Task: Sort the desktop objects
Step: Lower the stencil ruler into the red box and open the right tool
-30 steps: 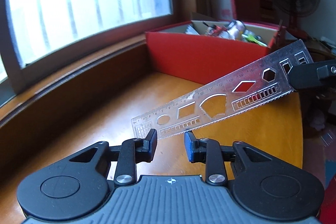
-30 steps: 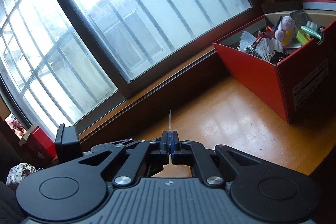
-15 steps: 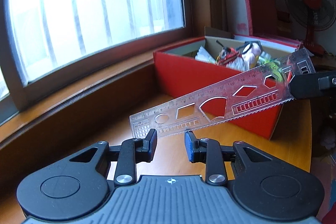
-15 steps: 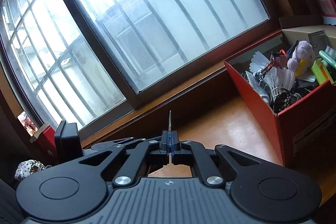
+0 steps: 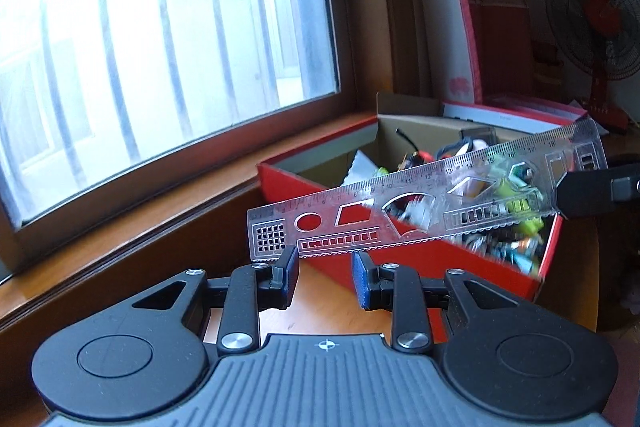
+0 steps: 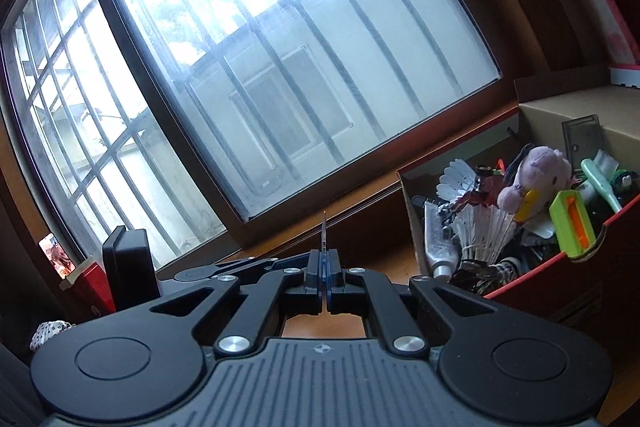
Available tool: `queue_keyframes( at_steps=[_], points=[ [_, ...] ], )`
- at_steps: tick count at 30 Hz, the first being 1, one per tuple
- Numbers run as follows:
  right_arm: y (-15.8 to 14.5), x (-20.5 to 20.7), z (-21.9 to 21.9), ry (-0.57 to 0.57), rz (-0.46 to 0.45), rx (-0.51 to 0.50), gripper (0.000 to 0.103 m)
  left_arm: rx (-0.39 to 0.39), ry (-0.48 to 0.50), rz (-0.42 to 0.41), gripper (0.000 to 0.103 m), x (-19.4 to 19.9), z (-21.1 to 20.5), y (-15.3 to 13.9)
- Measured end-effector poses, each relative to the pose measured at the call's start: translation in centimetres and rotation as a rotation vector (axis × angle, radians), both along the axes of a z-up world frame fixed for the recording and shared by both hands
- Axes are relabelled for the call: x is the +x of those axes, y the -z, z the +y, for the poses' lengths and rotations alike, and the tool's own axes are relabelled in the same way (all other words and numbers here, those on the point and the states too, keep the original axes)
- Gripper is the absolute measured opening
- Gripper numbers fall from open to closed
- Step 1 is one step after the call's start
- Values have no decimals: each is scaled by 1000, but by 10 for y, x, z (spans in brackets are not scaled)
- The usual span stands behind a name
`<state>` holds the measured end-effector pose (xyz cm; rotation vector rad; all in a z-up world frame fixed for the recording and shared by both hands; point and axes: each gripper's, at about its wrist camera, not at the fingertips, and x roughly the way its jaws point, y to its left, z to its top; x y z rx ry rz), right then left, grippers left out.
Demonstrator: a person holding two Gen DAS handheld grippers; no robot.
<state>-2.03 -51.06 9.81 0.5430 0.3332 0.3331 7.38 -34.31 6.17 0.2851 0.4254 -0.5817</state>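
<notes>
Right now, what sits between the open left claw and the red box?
In the left wrist view, the clear ruler, held by the right claw, spans across just beyond the left claw, in front of the red box.

The left hand-held gripper (image 5: 325, 277) is matte black, with two round discs flanking a grey ribbed centre plate marked by a small white crosshair. Silver screw heads sit at the pivots of its angled linkage arms, which have triangular cut-outs. Its fingers (image 5: 362, 279) carry blue pads. The right hand-held gripper (image 6: 325, 273) has the same build: black body, grey ribbed plate, silver screws, blue pads.
</notes>
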Motion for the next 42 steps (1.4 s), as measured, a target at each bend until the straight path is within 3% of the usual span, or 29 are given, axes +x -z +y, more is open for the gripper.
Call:
queue_keyframes(
  at_steps=[9, 22, 26, 29, 32, 35, 42],
  points=[
    [0, 15, -48, 2, -21, 15, 2, 5, 0, -34, 31, 14, -48, -7],
    [12, 56, -111, 63, -22, 62, 3, 41, 60, -53, 31, 65, -121, -10],
    [19, 72, -122, 111, 1, 41, 17, 58, 95, -42, 33, 75, -141, -5],
    [24, 80, -128, 144, 17, 36, 20, 59, 107, -29, 37, 76, -147, 0],
    [27, 83, -136, 178, 31, 38, 37, 68, 103, -10, 43, 75, -145, 6],
    [29, 84, -141, 185, 35, 50, 37, 59, 80, 6, 44, 69, -134, 8],
    [29, 78, -129, 129, 50, 52, 43, 30, 3, 51, 59, 45, -94, 8]
  ],
)
